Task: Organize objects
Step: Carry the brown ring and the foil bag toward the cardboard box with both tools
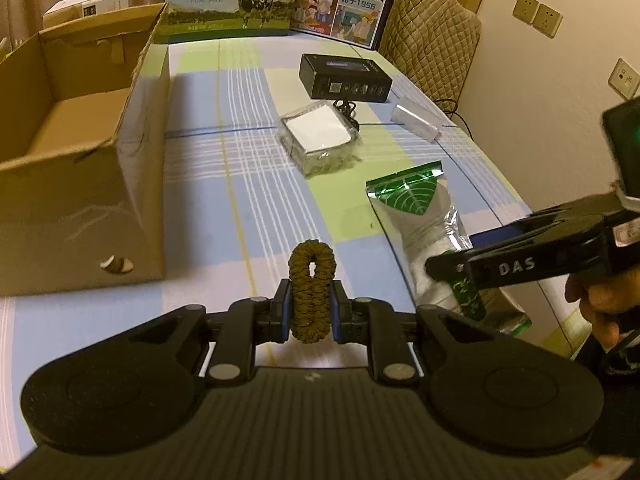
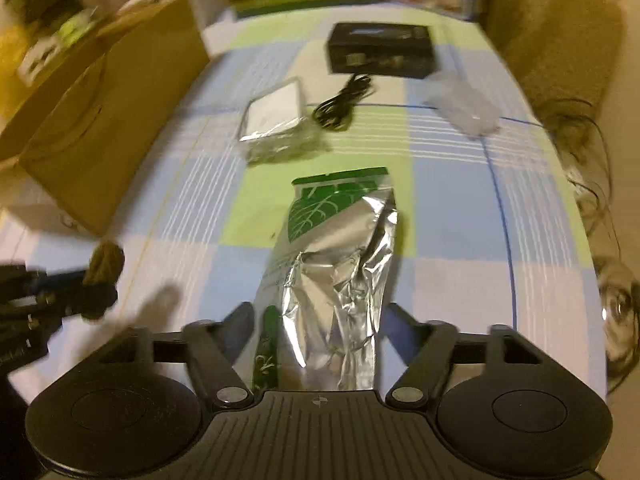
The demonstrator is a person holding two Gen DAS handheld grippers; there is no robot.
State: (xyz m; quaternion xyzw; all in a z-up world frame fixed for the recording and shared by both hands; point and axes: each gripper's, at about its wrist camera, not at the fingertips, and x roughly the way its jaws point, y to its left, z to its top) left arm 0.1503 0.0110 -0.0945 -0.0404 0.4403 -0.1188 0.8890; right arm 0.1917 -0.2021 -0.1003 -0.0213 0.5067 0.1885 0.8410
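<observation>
My left gripper (image 1: 311, 312) is shut on a brown braided hair tie (image 1: 311, 280), held upright above the checked tablecloth, to the right of the open cardboard box (image 1: 72, 168). The tie also shows at the left of the right wrist view (image 2: 105, 262). My right gripper (image 2: 320, 320) has its jaws wide apart on either side of a silver and green foil pouch (image 2: 340, 256) that lies on the cloth; no squeeze shows. The pouch also shows in the left wrist view (image 1: 416, 216), with the right gripper (image 1: 460, 276) over its near end.
Farther back lie a wrapped white packet (image 1: 318, 132), a black box (image 1: 345, 78), a coiled black cable (image 2: 344, 104) and a clear plastic piece (image 1: 416, 118). Milk cartons (image 1: 232, 0) stand at the table's far edge. A padded chair (image 1: 432, 36) is at the back right.
</observation>
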